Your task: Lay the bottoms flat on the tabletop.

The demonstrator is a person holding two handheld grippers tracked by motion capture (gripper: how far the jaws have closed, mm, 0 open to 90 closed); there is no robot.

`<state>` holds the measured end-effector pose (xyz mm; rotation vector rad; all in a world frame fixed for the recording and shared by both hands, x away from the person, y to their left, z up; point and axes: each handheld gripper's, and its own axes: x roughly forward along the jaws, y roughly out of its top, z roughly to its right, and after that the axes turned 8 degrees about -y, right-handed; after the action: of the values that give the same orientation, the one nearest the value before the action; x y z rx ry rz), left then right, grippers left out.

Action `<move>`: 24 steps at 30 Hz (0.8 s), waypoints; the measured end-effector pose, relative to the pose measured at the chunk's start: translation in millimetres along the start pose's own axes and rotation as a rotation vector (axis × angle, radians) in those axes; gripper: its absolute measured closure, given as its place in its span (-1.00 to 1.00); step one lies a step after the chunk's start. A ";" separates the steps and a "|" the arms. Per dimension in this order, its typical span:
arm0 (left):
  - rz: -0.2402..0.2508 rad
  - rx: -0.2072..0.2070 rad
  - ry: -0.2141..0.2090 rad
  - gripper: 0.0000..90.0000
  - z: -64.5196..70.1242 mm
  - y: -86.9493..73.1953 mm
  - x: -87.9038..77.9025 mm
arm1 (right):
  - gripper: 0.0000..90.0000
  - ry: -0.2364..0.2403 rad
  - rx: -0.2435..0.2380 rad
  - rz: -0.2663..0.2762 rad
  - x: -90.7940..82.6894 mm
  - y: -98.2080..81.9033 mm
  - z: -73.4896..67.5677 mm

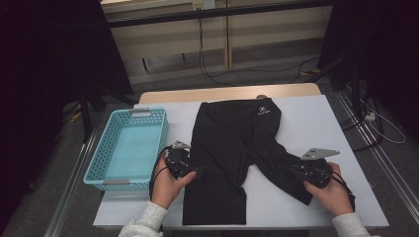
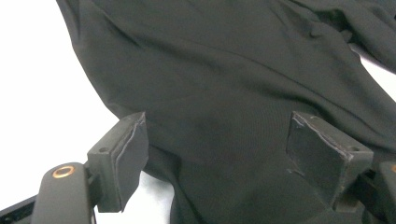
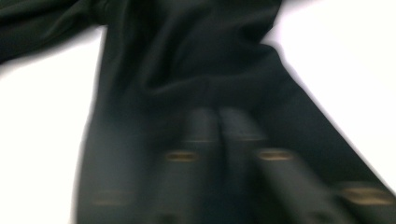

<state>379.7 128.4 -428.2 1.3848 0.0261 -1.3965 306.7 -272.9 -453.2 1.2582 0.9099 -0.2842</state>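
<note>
Wood-edged table carries a white sheet over most of its top, with black trousers spread flat mid-sheet, legs splayed toward the near edge, and a turquoise perforated basket on the left edge.

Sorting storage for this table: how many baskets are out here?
1. A light blue basket stands on the table's left side, beside the black garment, just past the left claw. Anything beyond the table edges could be hidden.

Dim room, dark at the edges; the white table top glares — right gripper view smeared by motion blur.
</note>
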 end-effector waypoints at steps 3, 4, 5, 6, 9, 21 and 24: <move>0.000 -0.008 0.001 -0.53 0.5 -0.1 -0.6 | 1.00 0.043 -0.003 -0.034 -2.4 2.7 -6.9; -0.003 -0.009 -0.001 -0.53 0.4 0.0 -1.0 | 1.00 0.066 0.000 -0.040 -3.1 2.0 -9.8; 0.001 -0.013 -0.002 -0.53 0.4 0.1 -1.2 | 1.00 0.077 0.003 -0.044 -3.8 1.5 -12.2; 0.006 -0.016 0.002 -0.53 0.5 0.2 -1.4 | 1.00 0.095 0.004 -0.051 -4.9 1.5 -16.0; 0.000 -0.013 0.002 -0.53 -0.1 0.0 -2.1 | 1.00 0.155 -0.074 -0.052 -6.8 1.4 -36.8; 0.006 -0.018 -0.004 -0.53 0.7 0.5 -1.0 | 0.48 -0.069 0.116 0.071 -21.4 -0.1 15.1; 0.003 -0.012 -0.003 -0.53 0.6 1.0 -1.5 | 0.42 -0.080 0.160 0.043 -16.1 -7.1 26.8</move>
<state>379.5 128.6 -426.3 1.3729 0.0305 -1.3937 303.5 -303.9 -445.8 1.4016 0.8029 -0.3763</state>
